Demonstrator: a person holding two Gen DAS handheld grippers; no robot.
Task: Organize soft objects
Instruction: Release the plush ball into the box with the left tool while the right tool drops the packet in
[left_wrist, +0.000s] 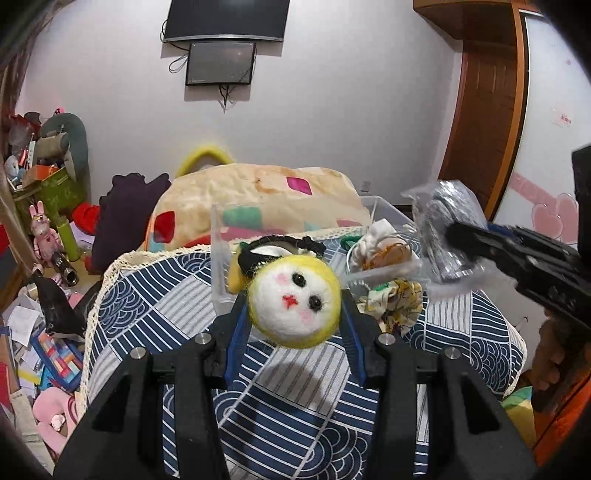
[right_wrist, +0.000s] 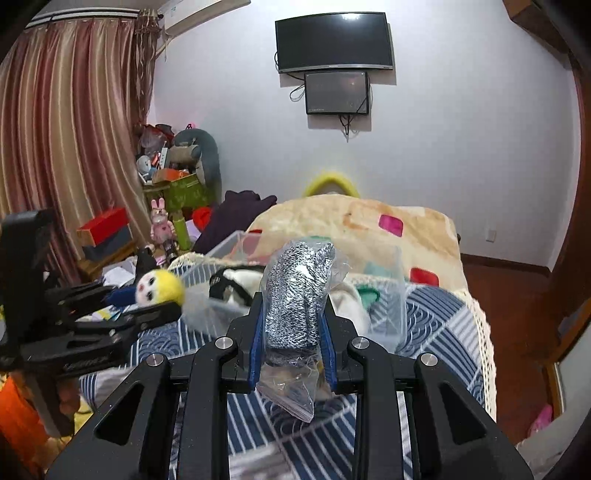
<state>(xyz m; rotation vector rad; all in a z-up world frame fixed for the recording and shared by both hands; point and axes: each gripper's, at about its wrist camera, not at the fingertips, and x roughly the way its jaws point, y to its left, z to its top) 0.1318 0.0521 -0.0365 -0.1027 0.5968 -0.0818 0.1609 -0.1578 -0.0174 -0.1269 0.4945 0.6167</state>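
Note:
My left gripper (left_wrist: 293, 306) is shut on a round felt doll head (left_wrist: 293, 302) with a white face and yellow hood, held above the blue patterned cloth (left_wrist: 155, 306). It also shows in the right wrist view (right_wrist: 159, 288). My right gripper (right_wrist: 293, 317) is shut on a grey knit item in a clear plastic bag (right_wrist: 297, 295), held over the table; it shows blurred in the left wrist view (left_wrist: 448, 236). A clear plastic bin (left_wrist: 388, 210) behind holds several soft items, including a black-and-white one (right_wrist: 236, 284).
A cream blanket with coloured patches (left_wrist: 266, 192) lies behind the bin. A scrunched yellow-patterned cloth (left_wrist: 395, 302) lies on the table beside the bin. Cluttered toys and boxes (left_wrist: 48, 221) fill the floor at left. A wooden door (left_wrist: 484, 122) stands at right.

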